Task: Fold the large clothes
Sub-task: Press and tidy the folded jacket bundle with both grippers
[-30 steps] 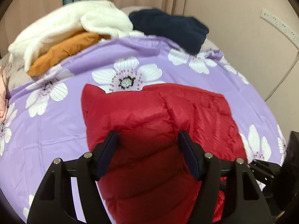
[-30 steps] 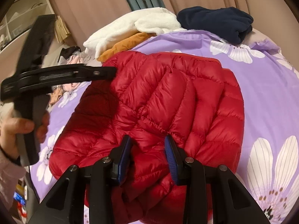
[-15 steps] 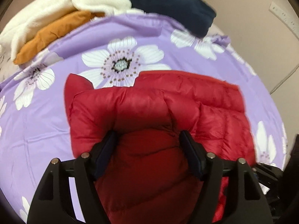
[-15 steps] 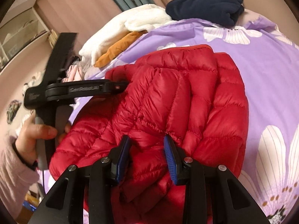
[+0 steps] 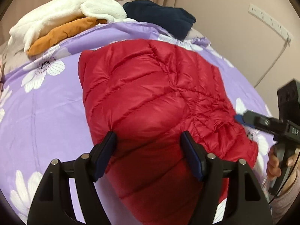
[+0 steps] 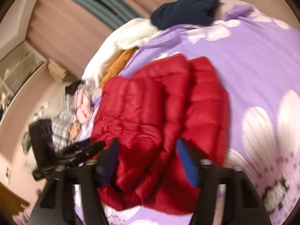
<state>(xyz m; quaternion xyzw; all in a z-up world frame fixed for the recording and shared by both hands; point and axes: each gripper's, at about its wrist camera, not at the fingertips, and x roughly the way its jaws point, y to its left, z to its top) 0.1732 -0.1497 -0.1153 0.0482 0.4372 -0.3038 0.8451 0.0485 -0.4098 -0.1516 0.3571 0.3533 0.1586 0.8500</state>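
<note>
Your left gripper (image 5: 148, 146) straddles the red jacket (image 5: 153, 97), jaws apart; its length runs ahead. Right gripper (image 6: 148, 161), just opened, seemingly unclamped.

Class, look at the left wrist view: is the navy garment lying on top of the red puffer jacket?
No. The navy garment sits apart at the far end of the purple floral bedspread, beyond the red puffer jacket.

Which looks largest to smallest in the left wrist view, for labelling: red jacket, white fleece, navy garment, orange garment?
1. red jacket, though nearest the camera
2. white fleece
3. navy garment and orange garment: too alike to rank
</note>
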